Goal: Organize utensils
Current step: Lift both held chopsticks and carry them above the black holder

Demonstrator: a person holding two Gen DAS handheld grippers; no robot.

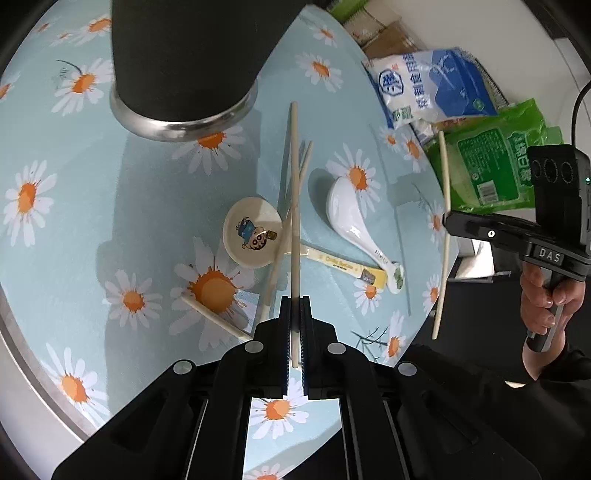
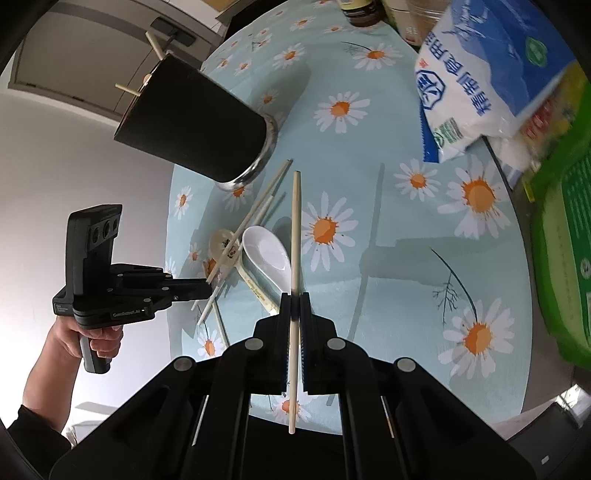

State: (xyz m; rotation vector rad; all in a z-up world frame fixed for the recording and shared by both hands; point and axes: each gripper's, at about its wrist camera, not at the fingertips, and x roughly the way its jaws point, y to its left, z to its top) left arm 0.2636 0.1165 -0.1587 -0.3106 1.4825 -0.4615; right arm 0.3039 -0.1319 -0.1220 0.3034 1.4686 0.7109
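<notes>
My left gripper (image 1: pixel 294 301) is shut on a pale chopstick (image 1: pixel 294 166) that points toward the black holder cup (image 1: pixel 184 62). On the daisy tablecloth below lie a cartoon spoon (image 1: pixel 251 230), a white ceramic spoon (image 1: pixel 354 218) and loose chopsticks (image 1: pixel 279 254). My right gripper (image 2: pixel 294 295) is shut on another chopstick (image 2: pixel 295 221), held above the white spoon (image 2: pixel 267 254). That right gripper (image 1: pixel 447 221) also shows at the table's right edge. The left gripper (image 2: pixel 209 287) appears near the cartoon spoon (image 2: pixel 221 240). The cup (image 2: pixel 195 122) has chopsticks sticking out of its top.
A blue and white bag (image 1: pixel 432 85) and a green packet (image 1: pixel 495 166) sit at the round table's right side. A dark jar (image 2: pixel 360 11) stands at the far edge. A person's hand (image 1: pixel 546 291) grips the right handle.
</notes>
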